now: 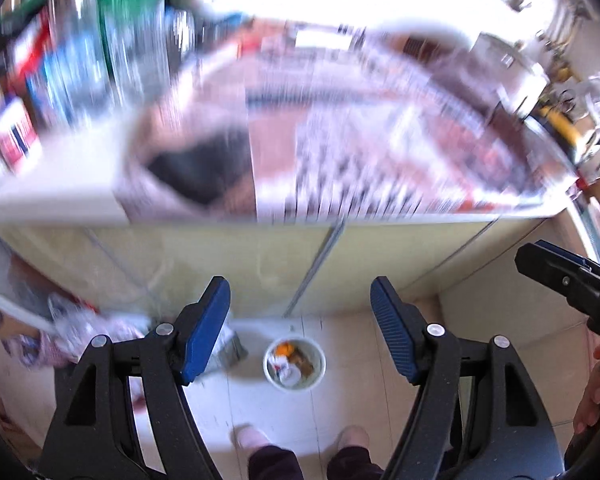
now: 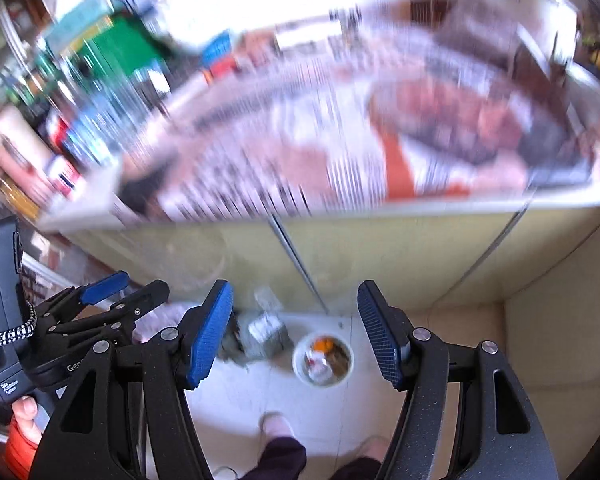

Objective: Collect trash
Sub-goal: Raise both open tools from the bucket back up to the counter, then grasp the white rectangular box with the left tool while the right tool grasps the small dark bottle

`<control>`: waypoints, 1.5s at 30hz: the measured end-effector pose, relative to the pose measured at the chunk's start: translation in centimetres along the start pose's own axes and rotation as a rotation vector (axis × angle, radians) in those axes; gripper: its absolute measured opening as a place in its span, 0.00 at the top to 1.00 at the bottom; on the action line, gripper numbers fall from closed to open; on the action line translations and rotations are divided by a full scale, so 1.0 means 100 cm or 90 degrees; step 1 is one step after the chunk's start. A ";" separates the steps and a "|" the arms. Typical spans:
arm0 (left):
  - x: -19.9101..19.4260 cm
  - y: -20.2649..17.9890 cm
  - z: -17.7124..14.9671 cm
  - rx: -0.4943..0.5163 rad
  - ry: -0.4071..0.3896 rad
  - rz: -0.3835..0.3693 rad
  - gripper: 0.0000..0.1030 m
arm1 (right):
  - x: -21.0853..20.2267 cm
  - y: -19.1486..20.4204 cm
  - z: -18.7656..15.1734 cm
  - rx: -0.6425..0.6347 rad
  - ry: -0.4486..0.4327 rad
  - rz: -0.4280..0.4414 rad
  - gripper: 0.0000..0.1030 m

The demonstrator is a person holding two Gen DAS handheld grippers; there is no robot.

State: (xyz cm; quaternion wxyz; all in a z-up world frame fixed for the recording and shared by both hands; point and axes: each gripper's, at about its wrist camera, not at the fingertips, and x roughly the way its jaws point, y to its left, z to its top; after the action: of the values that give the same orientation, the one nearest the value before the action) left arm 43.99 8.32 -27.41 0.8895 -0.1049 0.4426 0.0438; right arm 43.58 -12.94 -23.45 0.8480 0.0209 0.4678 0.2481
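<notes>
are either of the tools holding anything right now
No. The left tool and the right tool are both open with nothing between the pads; the trash cup sits on the floor below.

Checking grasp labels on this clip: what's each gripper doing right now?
Left gripper: open, nothing between its pads.
Right gripper: open, nothing held.

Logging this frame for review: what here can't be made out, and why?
- Printed sheets on the counter: motion-blurred in both wrist views, no text readable.
- Packages and bottles at the counter's left end: smeared, labels unreadable.
- Contents of the white bowl on the floor: too small to name.
- Grey wrapper beside it: partly behind a left claw finger in the left view.
</notes>
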 end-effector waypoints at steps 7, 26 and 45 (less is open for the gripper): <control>-0.086 0.010 0.053 0.041 -0.102 -0.027 0.30 | -0.072 0.043 0.033 -0.003 -0.108 -0.043 0.40; -0.159 -0.005 0.131 0.124 -0.247 -0.081 0.23 | -0.136 0.065 0.095 -0.007 -0.308 -0.130 0.15; 0.078 -0.068 0.348 0.033 -0.154 0.008 0.23 | 0.027 -0.086 0.328 -0.080 -0.210 -0.080 0.15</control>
State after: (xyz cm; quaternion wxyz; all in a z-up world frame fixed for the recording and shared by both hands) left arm 76.90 9.37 -12.21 0.9384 -0.0729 0.3339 0.0504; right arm 74.60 -12.81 -9.45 0.9267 -0.0208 0.3063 0.2166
